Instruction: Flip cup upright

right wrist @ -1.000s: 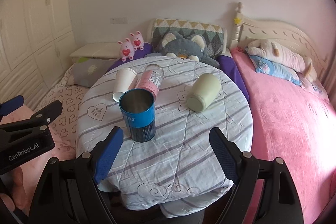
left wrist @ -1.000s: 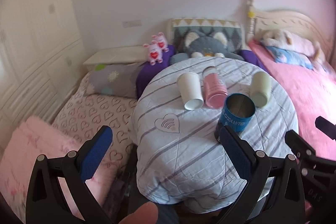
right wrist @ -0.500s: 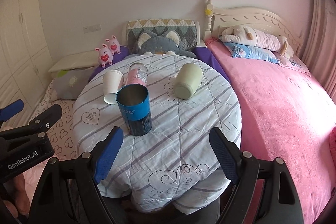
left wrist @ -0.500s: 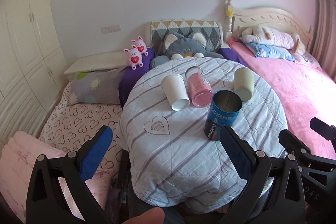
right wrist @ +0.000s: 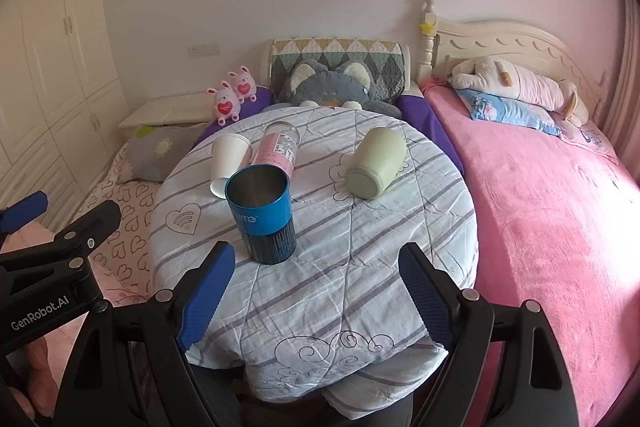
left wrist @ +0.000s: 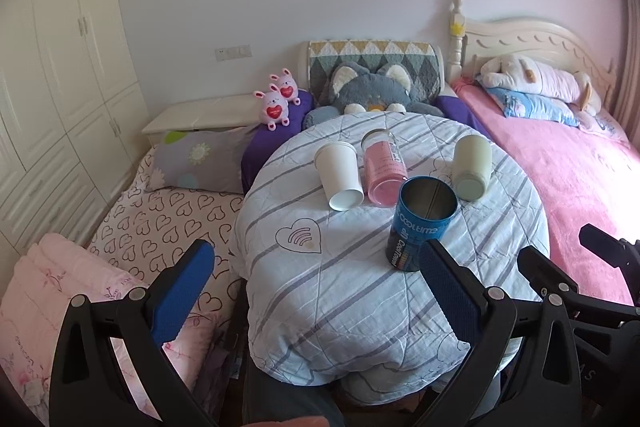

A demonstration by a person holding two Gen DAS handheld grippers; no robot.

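Both pairs of tongs hang back from the round quilt-draped worktop point(right wrist: 360, 267), spread wide and holding nothing: the left tongs point(left wrist: 316, 291) with blue pads well apart, the right tongs point(right wrist: 316, 291) likewise.

Straight ahead of the right tongs, slightly to their left, the blue tin cup point(right wrist: 262, 213) stands upright with its mouth open to the ceiling; in the left wrist view this blue tin cup point(left wrist: 422, 223) sits just beyond the right-hand pad. So one vessel looks already righted.

Three others lie on their sides farther off: a white paper cup point(left wrist: 340, 175), just beside it a pink jar point(left wrist: 384, 167), and, apart to the right, a pale green cup point(right wrist: 376, 163) with its base turned toward the cameras. By my reading those remain to be flipped, though the task sentence names only one cup and I cannot tell which.

Whether the white cup and pink jar touch is unclear. The worktop's legs and edge are hidden under the quilt, and the person's hands are almost entirely cut off.
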